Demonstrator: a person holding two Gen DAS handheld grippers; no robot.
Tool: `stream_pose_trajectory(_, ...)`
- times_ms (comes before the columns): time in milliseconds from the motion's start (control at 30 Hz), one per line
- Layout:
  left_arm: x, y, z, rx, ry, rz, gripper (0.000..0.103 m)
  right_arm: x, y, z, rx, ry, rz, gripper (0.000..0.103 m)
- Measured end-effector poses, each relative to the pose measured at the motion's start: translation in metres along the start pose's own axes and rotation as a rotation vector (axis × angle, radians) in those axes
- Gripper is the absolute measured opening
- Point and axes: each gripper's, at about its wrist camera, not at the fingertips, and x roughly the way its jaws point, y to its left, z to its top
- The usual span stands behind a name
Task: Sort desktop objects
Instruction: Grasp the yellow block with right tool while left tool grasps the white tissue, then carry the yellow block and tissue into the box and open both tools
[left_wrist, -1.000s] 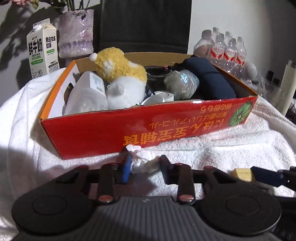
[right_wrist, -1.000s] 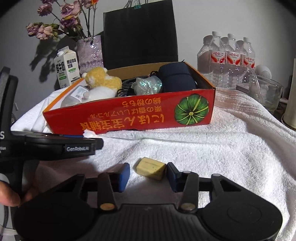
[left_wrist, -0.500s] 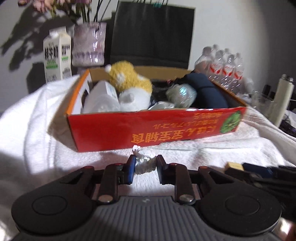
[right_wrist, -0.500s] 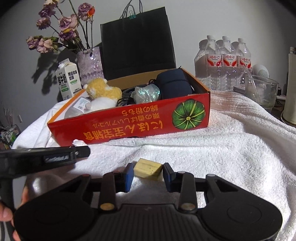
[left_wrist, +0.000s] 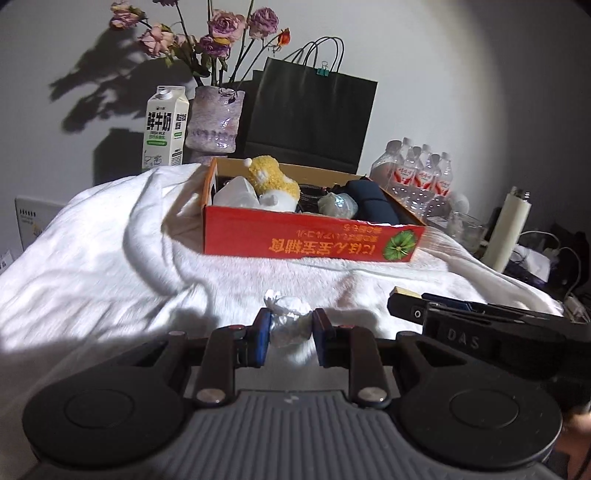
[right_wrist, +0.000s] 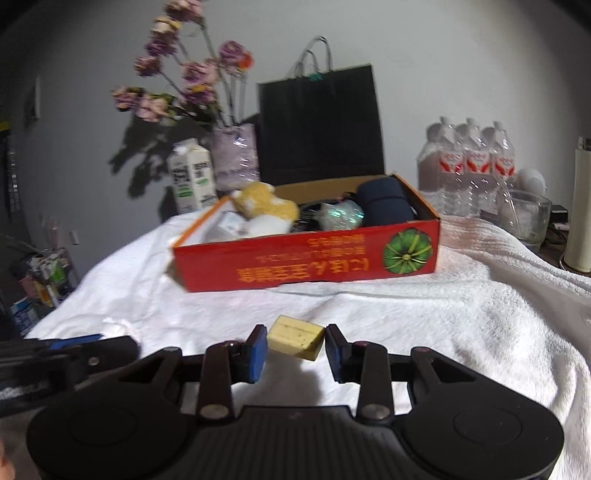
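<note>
My left gripper (left_wrist: 289, 328) is shut on a crumpled white paper wad (left_wrist: 289, 320) and holds it above the white towel. My right gripper (right_wrist: 295, 343) is shut on a yellow block (right_wrist: 295, 336), also lifted; it shows at the right of the left wrist view (left_wrist: 405, 293). Ahead stands the red cardboard box (left_wrist: 314, 242), also in the right wrist view (right_wrist: 306, 260), holding a yellow-and-white plush toy (left_wrist: 271, 181), a white bottle (left_wrist: 236, 192), a dark blue pouch (left_wrist: 371, 201) and a crumpled plastic wad (left_wrist: 338, 205).
A milk carton (left_wrist: 164, 131), a vase of dried flowers (left_wrist: 214, 120) and a black paper bag (left_wrist: 308, 112) stand behind the box. Water bottles (left_wrist: 421, 179), a glass jar (right_wrist: 522, 218) and a cream flask (left_wrist: 509, 229) are at the right. The towel (left_wrist: 110, 258) is rumpled.
Both grippers closed on their objects, then lifted and pulled back from the box, which now looks farther away. The paper wad and the yellow block rose off the towel.
</note>
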Motion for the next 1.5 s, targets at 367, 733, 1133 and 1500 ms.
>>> stream_pose_trajectory(367,-0.063,-0.027,-0.048,0.056,0.028,0.021,0.025,-0.099,0.034,-0.046,-0.058,0.008,0.014,0.033)
stream_pose_trajectory(733,-0.088,-0.042,-0.043,0.101,-0.029,-0.006,0.025,-0.147,0.034,-0.050,-0.072,-0.050,-0.005,0.033)
stream_pose_trajectory(1133,-0.061,-0.027,0.019,0.133,-0.100,-0.022,0.025,-0.118,0.009,-0.013,-0.071,-0.057,0.019,0.033)
stream_pose_trajectory(1500,0.081,-0.014,0.158,0.070,0.038,-0.165,0.026,-0.022,-0.047,0.136,-0.083,-0.080,0.085,0.033)
